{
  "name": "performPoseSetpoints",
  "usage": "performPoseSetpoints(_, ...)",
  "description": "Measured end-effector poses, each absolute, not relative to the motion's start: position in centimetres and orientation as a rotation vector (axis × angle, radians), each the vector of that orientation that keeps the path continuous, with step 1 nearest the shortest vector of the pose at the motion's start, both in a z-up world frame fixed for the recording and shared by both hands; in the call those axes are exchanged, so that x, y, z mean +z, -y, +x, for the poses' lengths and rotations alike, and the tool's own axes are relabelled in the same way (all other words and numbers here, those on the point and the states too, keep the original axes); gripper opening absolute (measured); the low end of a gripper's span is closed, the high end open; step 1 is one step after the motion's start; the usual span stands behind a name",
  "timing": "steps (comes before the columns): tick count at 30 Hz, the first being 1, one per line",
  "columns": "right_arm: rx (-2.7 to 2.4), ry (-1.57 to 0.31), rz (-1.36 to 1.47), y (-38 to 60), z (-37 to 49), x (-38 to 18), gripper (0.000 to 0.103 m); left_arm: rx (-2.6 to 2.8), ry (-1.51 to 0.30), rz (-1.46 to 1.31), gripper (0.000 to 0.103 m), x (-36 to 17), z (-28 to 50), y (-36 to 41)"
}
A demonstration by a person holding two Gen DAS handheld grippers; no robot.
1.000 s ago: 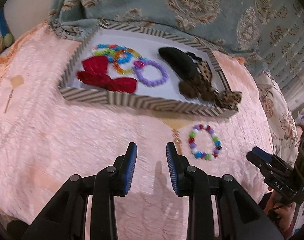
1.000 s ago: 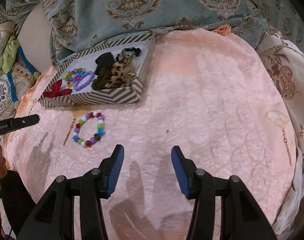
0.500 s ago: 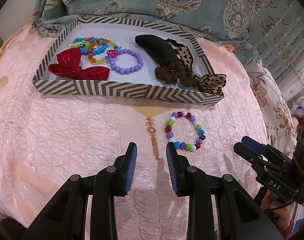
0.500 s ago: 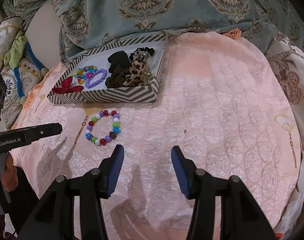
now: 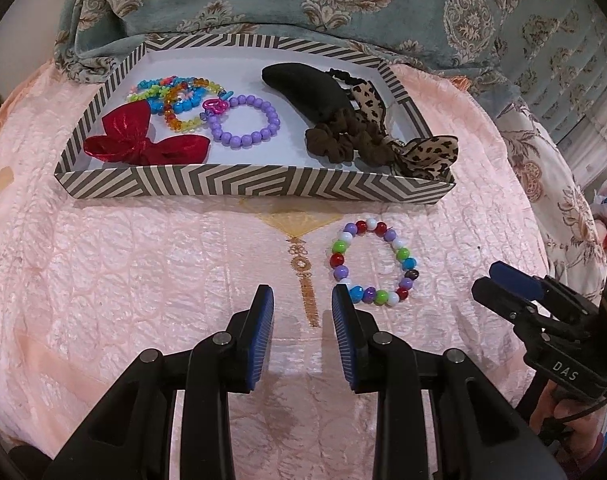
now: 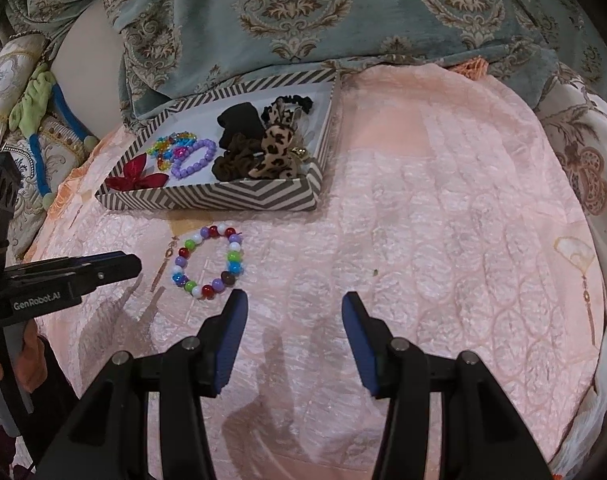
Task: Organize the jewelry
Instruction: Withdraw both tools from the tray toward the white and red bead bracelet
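One multicolour bead bracelet (image 5: pixel 373 262) remains outside striped tray (image 5: pixel 259 190); we bring left gripper (image 5: pixel 302 300) closer, jaws narrowly apart, empty; right gripper (image 6: pixel 294 308) wide apart, empty.

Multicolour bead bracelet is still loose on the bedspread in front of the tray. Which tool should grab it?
Probably left. The left tool has its right fingertip almost at the bracelet, and its jaws are empty. The right tool is also near, open wider.

We are in a home bedroom: a pink quilted bedspread (image 6: pixel 443 220) covers the bed, a teal damask blanket (image 6: pixel 303 12) is heaped along its far edge, and patterned cushions (image 6: pixel 7 76) crowd its left edge beside a striped tray (image 5: pixel 255 190) of hair accessories.
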State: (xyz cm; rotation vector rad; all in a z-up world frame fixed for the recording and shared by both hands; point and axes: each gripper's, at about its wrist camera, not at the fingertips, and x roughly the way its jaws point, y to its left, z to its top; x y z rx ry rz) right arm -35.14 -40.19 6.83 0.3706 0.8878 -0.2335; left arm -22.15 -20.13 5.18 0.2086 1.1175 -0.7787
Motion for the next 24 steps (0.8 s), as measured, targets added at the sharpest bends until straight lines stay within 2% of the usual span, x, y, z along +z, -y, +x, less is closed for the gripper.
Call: performPoseSetpoints(24,-0.19,-0.912,0.347,39.1,-32.3,5.8,0.051,-0.796,-1.151,0.167,0.014,4.1,-20.7,20.1)
